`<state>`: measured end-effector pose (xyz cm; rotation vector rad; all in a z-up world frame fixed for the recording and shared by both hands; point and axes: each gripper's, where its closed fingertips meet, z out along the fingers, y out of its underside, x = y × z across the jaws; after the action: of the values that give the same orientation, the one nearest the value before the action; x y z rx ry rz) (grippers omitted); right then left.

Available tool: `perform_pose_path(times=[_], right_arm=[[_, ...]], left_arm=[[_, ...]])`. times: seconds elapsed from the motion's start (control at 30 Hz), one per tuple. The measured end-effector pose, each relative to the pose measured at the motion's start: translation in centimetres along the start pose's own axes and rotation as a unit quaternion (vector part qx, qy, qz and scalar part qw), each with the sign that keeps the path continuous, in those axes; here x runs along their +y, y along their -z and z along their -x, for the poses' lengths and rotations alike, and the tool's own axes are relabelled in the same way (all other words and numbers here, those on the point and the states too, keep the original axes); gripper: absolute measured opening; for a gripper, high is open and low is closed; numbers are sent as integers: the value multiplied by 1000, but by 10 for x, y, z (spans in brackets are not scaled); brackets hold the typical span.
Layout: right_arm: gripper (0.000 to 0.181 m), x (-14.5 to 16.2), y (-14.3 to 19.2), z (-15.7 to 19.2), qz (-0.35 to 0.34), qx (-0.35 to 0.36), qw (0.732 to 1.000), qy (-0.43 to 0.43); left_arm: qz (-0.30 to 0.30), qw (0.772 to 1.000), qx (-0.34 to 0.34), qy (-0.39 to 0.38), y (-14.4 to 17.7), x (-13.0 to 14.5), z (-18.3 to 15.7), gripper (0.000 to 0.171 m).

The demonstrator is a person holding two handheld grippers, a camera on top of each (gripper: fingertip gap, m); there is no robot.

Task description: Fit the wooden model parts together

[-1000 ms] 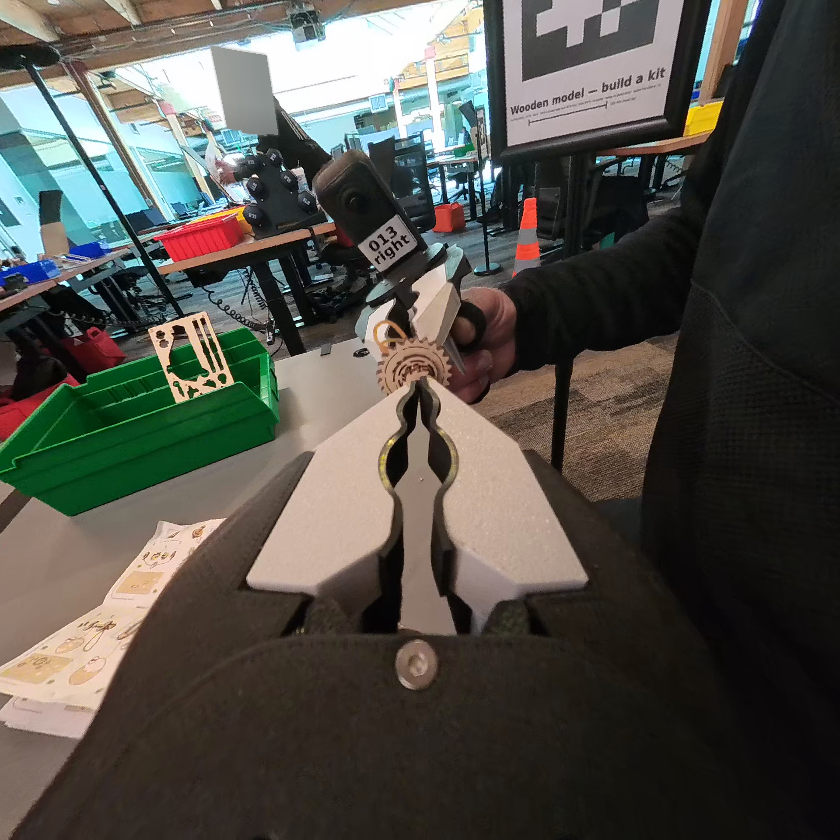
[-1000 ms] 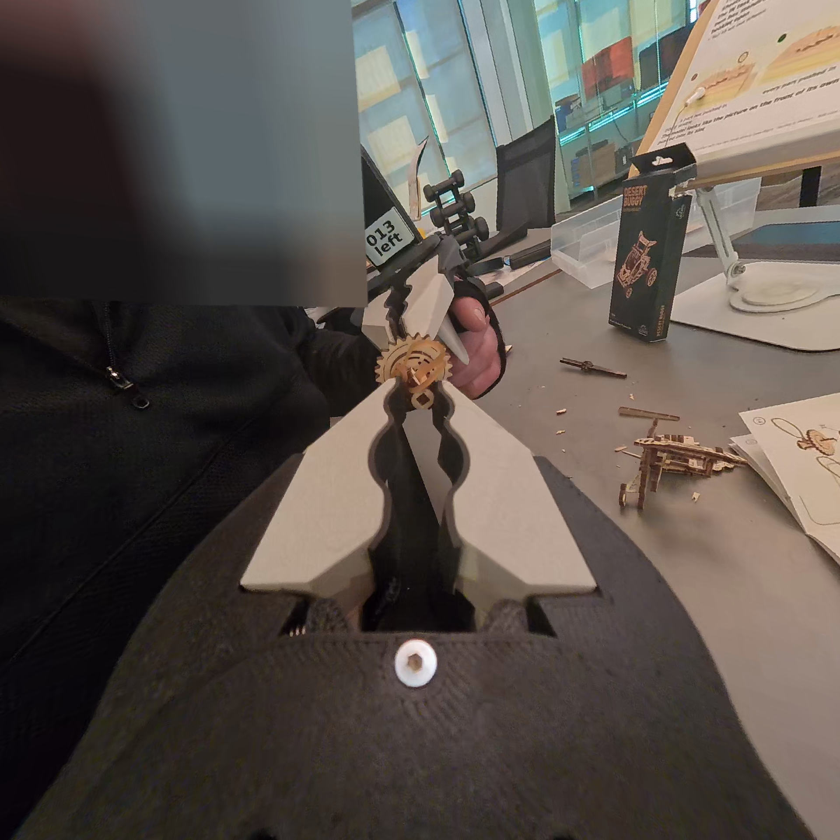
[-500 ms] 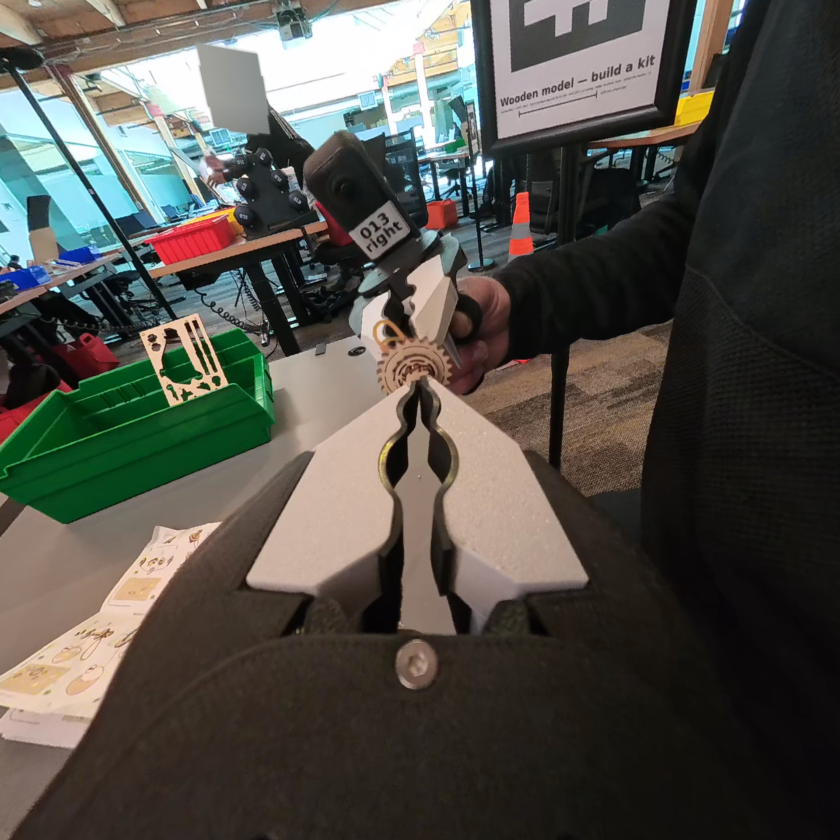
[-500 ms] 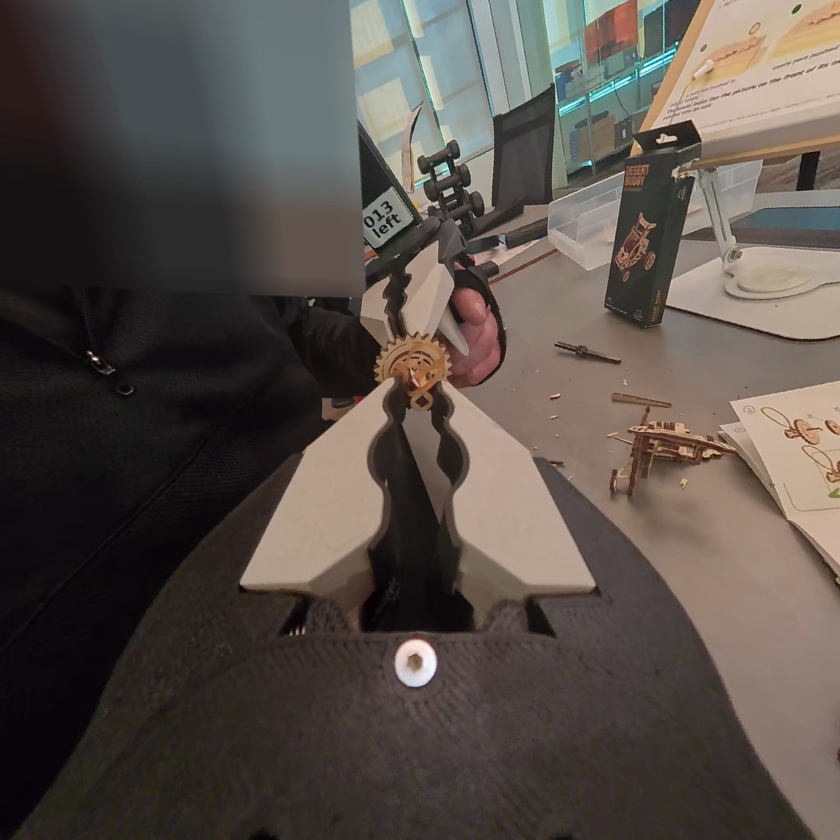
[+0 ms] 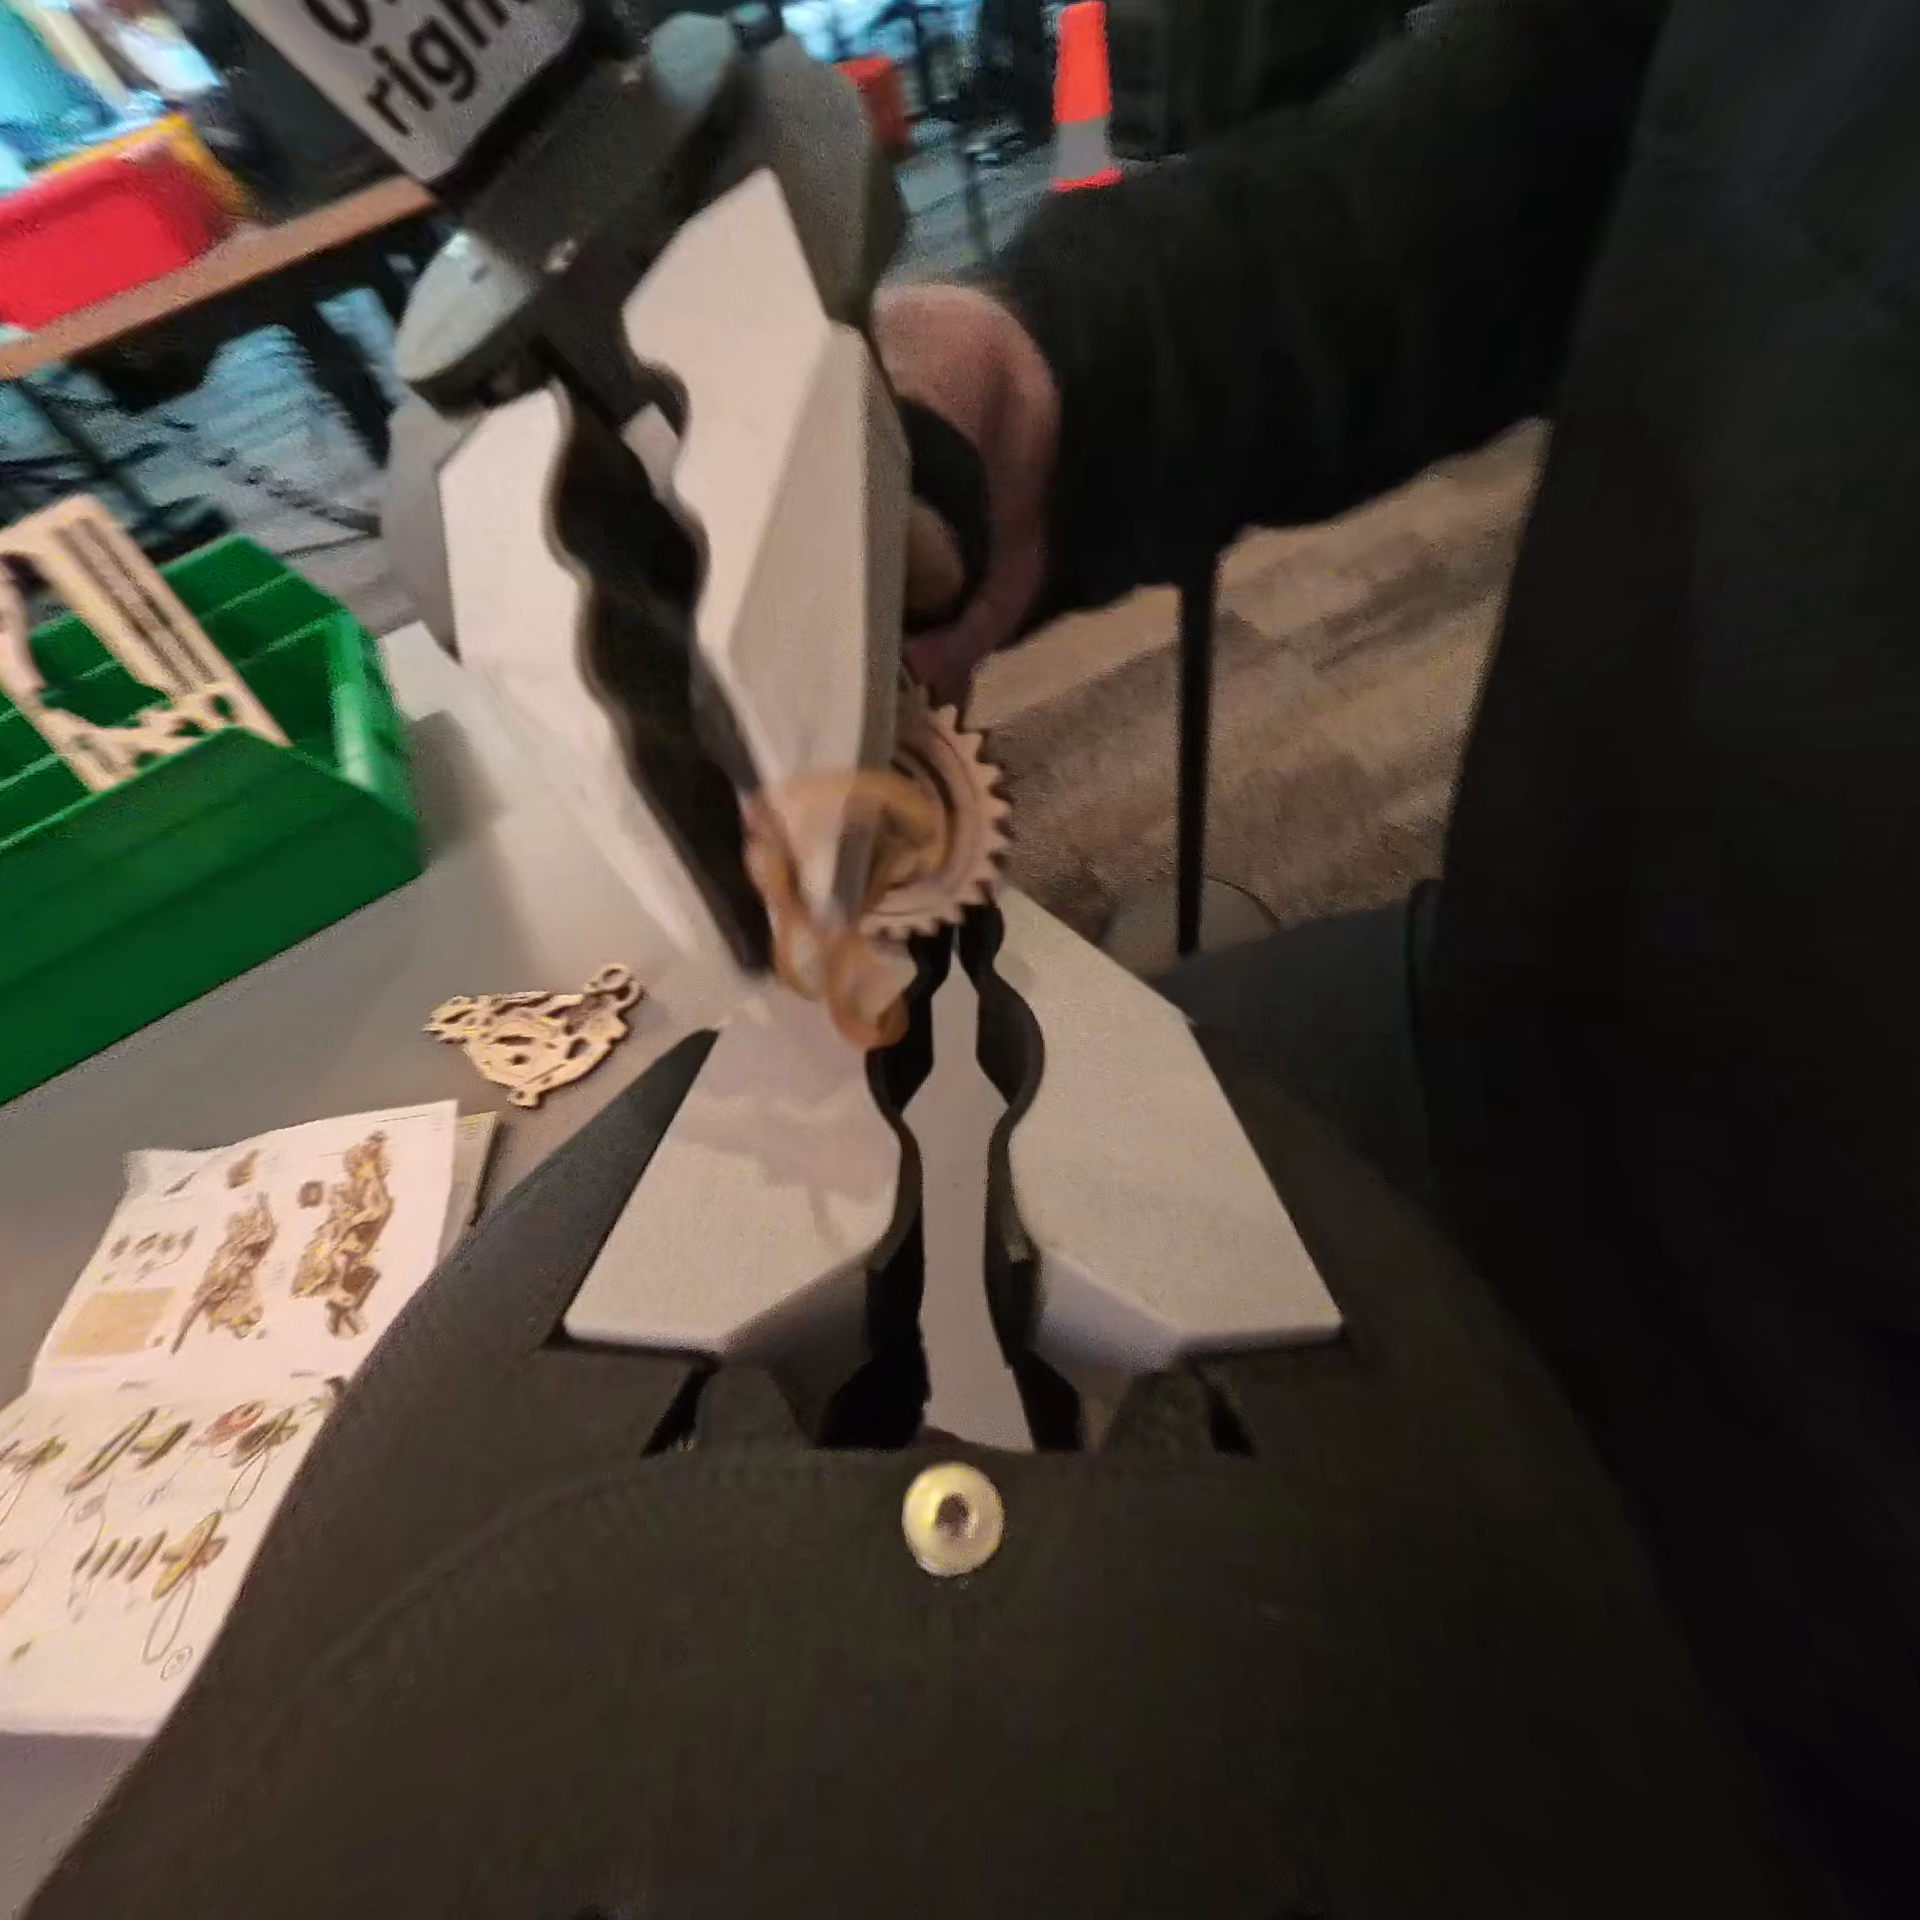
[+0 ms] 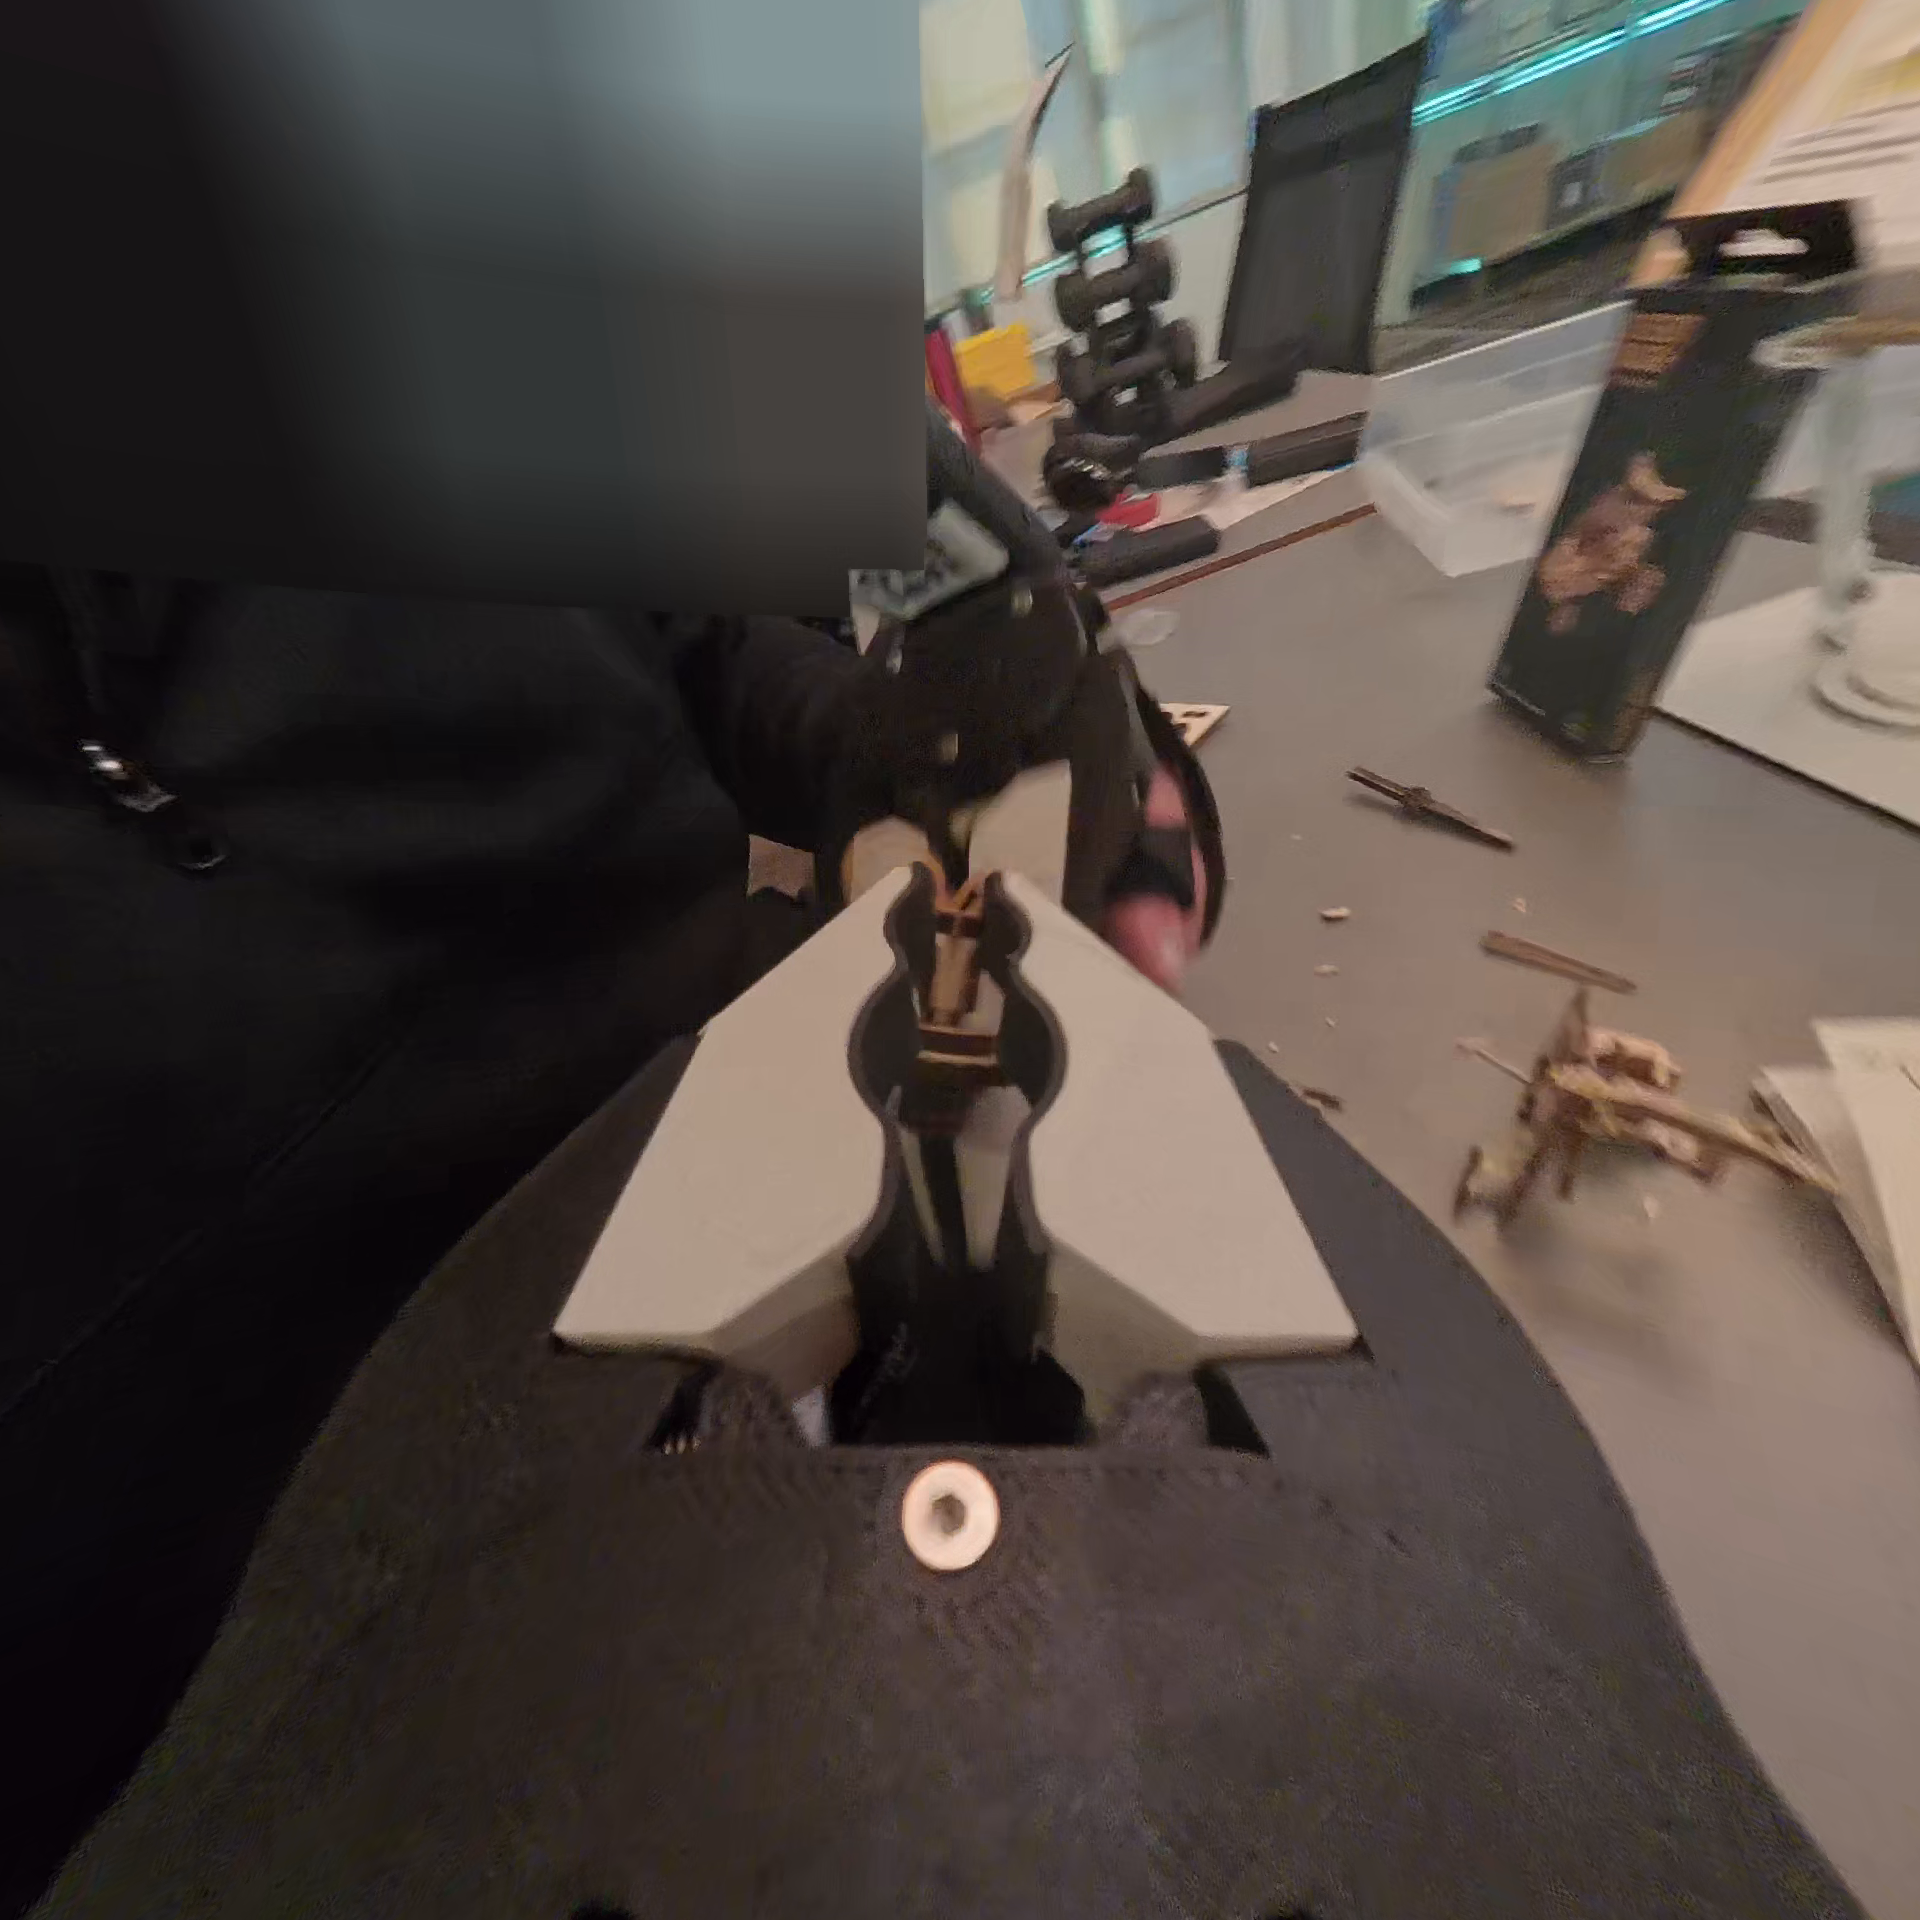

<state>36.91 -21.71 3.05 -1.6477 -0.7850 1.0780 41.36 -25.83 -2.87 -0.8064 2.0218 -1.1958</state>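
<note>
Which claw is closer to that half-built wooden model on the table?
Right, probably. The half-built wooden model lies just beside the right claw; the left claw meets it tip to tip, farther off.

The right gripper [image 6: 951, 904] pinches a blurred, seemingly wooden part [image 6: 954, 997] between its jaws.

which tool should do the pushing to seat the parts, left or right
Right, probably. The right tool is shut on a slim wooden piece angled down at the wooden gear; the left tool pinches the gear's lower edge, better for bracing.
</note>
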Motion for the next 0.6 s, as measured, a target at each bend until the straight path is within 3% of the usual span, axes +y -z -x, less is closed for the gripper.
perform_pose_path(times=[0.03,0.1,0.17,0.33,0.5,0.6], right_arm=[[0,-2,-1,-5,-7,12,1000,7],[0,-16,29,-20,-82,37,996,-18],[0,-2,37,-37,-76,60,995,-34],[0,39,19,-68,-52,65,993,-81],[0,77,51,-99,-53,144,979,-137],[0,97,64,-108,-35,182,969,-165]], left_arm=[[-10,1000,-21,20,4,-1,10,0],[-57,993,-62,81,33,-3,37,0],[-34,993,-74,88,38,11,40,0],[-12,985,-99,142,30,50,49,0],[65,965,-173,187,40,106,65,0],[77,960,-173,205,46,112,64,4]])
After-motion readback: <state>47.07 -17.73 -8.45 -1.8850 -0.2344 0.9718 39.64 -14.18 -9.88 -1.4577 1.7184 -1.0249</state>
